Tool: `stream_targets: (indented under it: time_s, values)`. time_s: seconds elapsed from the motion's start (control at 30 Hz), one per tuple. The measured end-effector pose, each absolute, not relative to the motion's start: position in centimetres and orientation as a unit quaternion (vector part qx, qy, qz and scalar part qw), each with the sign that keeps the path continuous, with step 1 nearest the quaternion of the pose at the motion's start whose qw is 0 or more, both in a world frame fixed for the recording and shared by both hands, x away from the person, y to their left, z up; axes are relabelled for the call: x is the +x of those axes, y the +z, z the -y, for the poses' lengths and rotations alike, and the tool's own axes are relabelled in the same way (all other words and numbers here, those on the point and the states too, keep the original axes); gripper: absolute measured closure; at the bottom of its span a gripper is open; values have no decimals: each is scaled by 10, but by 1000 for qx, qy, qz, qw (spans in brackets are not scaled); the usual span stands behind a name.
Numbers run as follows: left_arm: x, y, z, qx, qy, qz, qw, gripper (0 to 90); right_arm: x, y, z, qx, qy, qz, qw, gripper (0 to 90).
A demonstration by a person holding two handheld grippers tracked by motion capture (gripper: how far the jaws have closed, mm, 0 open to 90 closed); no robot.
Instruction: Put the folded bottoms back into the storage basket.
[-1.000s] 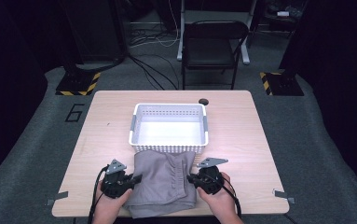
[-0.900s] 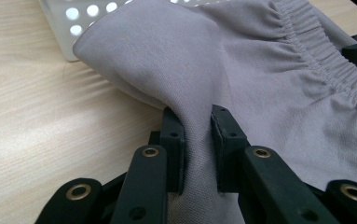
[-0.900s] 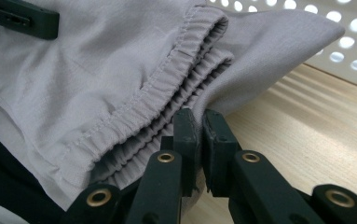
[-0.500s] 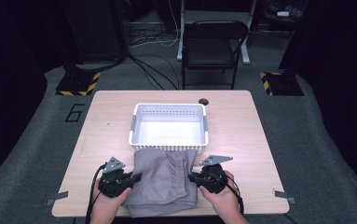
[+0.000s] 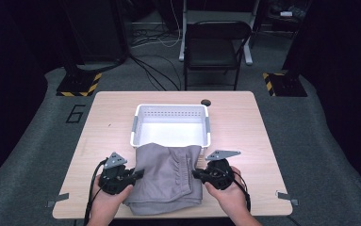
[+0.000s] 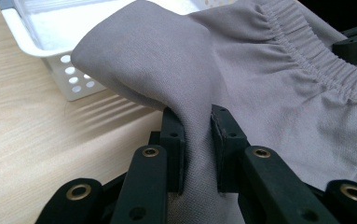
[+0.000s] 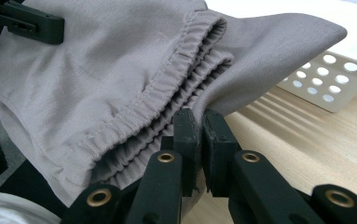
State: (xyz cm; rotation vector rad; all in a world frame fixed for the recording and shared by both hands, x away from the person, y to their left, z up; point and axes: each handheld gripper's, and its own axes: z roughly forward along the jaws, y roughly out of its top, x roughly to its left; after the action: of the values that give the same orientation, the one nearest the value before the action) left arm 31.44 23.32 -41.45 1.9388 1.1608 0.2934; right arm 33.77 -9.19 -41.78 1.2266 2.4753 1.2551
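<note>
Since the earlier frames, my two hands had drifted a little apart and back toward my side of the table, and the grey garment point(image 5: 168, 176) had spread wider between them; its far edge now lapped over the near rim of the white basket point(image 5: 170, 124). My left gripper point(image 5: 138, 174) was clamped on a raised fold at the cloth's left side: in the left gripper view the fabric point(image 6: 241, 84) ran down between the two jaws, which pressed it from both sides. My right gripper point(image 5: 197, 173) was closed on the right side, and the right gripper view showed its jaws pinched nearly together on cloth just below the gathered elastic waistband point(image 7: 167, 93).

The garment lay mostly on the wooden table point(image 5: 244, 122), folded over itself near my edge, with both gripped points lifted slightly off the surface. The basket stood just beyond it, open side up, and I could see nothing inside it.

I took the change to mean that the cloth was now held taut enough on both sides to be carried as one piece. I judged the next move to be a lift and a forward carry into the basket. The loose lower half near my forearms seemed likely to drag on the table edge or catch the basket's rim.
</note>
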Motion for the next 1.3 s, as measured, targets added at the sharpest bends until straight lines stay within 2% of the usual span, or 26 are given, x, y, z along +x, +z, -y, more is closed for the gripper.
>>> stream_targets:
  time_s: [0.23,0.6,1.3]
  values:
    - [318,-410,-233,780,108,-457,414,772,340,-408,92,397,403,-823,60,855]
    - [324,-394,-232,791,123,-443,405,772,349,-393,92,381,394,-834,59,855]
    - [337,-370,-231,786,127,-438,417,772,361,-364,95,378,394,-836,55,858]
